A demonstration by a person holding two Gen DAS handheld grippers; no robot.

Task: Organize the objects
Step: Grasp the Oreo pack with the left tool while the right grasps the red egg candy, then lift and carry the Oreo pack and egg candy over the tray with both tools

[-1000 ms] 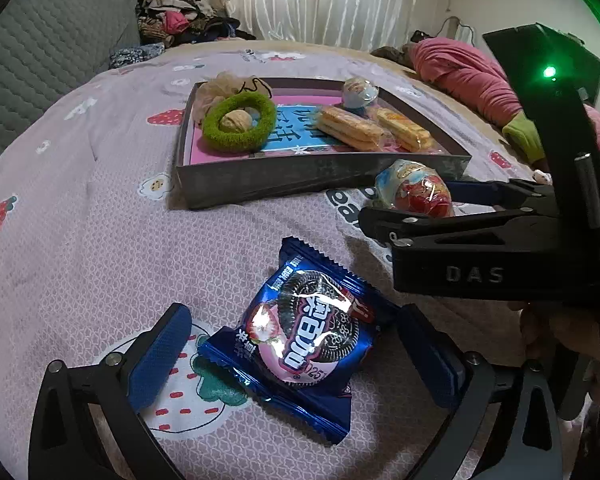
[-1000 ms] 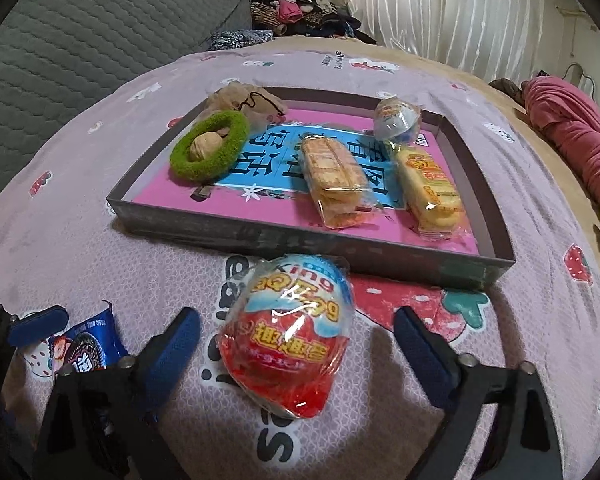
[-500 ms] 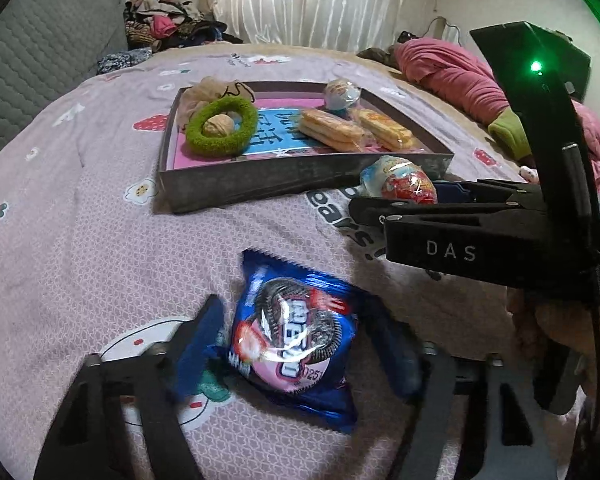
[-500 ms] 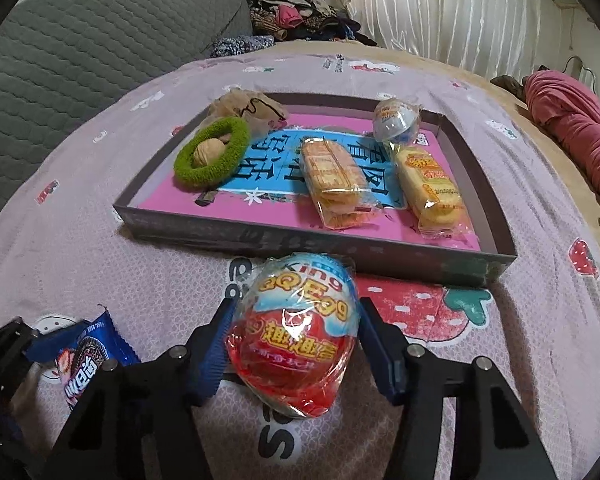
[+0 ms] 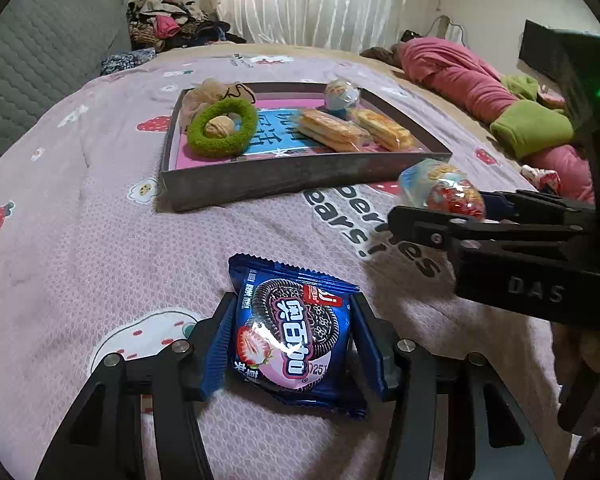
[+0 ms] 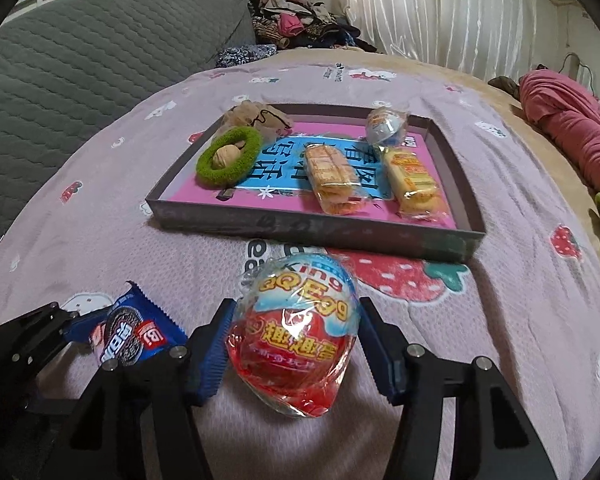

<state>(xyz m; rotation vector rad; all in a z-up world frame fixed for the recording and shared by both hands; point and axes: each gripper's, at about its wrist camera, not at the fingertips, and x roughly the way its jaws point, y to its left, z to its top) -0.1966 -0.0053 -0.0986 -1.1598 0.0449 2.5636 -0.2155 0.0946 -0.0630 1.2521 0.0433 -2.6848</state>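
My left gripper [image 5: 290,342] is shut on a blue Oreo cookie packet [image 5: 290,332], lifted slightly off the bed. My right gripper [image 6: 296,350] is shut on a red and blue wrapped toy egg [image 6: 300,336], also raised. The egg also shows in the left wrist view [image 5: 440,194], and the Oreo packet in the right wrist view [image 6: 130,338]. Ahead lies a shallow grey tray [image 6: 312,228] [image 5: 284,178] holding a green ring [image 6: 228,156] with a walnut [image 6: 225,157] inside it, two cracker packs [image 6: 330,178], another wrapped egg [image 6: 386,124] and a beige pouch [image 6: 256,118].
Everything rests on a bed with a lilac strawberry-print cover [image 6: 500,300]. A grey quilted headboard [image 6: 80,72] is at the left, a pile of clothes [image 6: 300,20] at the back, and pink and green bedding [image 5: 500,108] at the right.
Both grippers closed from open: the left onto the Oreo packet, the right onto the toy egg. Both items now sit slightly higher and closer to the tray.
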